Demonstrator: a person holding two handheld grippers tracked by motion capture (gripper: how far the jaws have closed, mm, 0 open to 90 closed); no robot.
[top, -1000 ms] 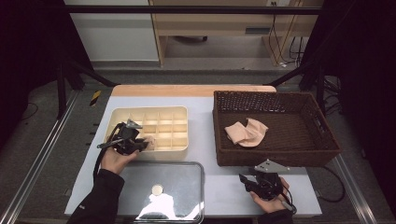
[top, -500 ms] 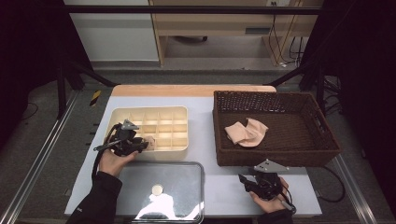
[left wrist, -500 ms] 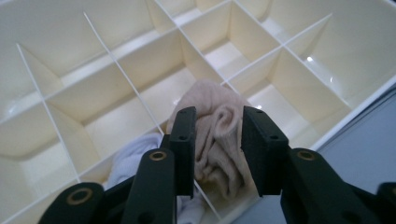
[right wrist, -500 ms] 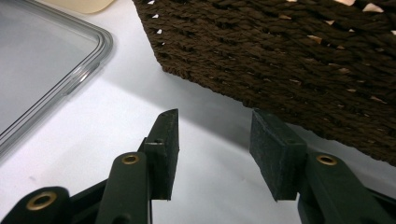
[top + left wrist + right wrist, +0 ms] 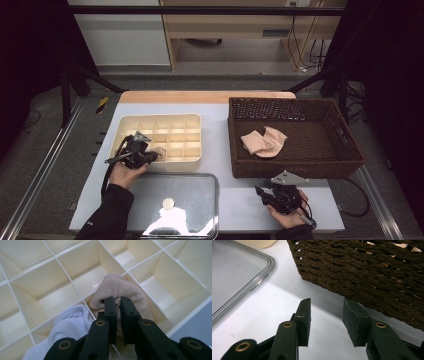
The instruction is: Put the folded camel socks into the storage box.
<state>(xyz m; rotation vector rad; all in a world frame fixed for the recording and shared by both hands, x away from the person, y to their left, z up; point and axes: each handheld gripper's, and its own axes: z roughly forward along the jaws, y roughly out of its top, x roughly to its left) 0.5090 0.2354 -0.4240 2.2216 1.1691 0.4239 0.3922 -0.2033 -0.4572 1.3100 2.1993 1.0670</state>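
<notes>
L hand-held gripper (image 5: 118,312) sits over the near-left corner of the divided tray (image 5: 192,159), jaws just been closing and now clenched on a beige sock (image 5: 120,290), a pinch of fabric between the pads. The sock is bunched up, sitting across a divider w/ most of its bulk in one cell; a white sock (image 5: 67,327) lies in the cell just beside it, touching it. From the high view the L hand-held gripper (image 5: 137,154) is at the tray's front edge, so the reach is short.

R hand-held gripper (image 5: 327,322) rests low on the tabletop (image 5: 225,130), released, jaws apart w/ nothing between them, though they've just closed in a bit. It points at the front wall of the wicker basket (image 5: 367,270). More beige socks (image 5: 264,141) wait inside the basket, well apart from the tray. Clear lid (image 5: 182,200) lies flat near the front edge, btwn the two hands.

Step in hand looks like stuffing the beige sock into its cell. To do it well, I'd say: keep the pinch firm, push straight down so the bundle clears the divider and doesn't spill into the white sock's cell, tuck loose fabric below the rim, then let go only once it stays put. Snagging the white sock on the way out seems the main risk.
</notes>
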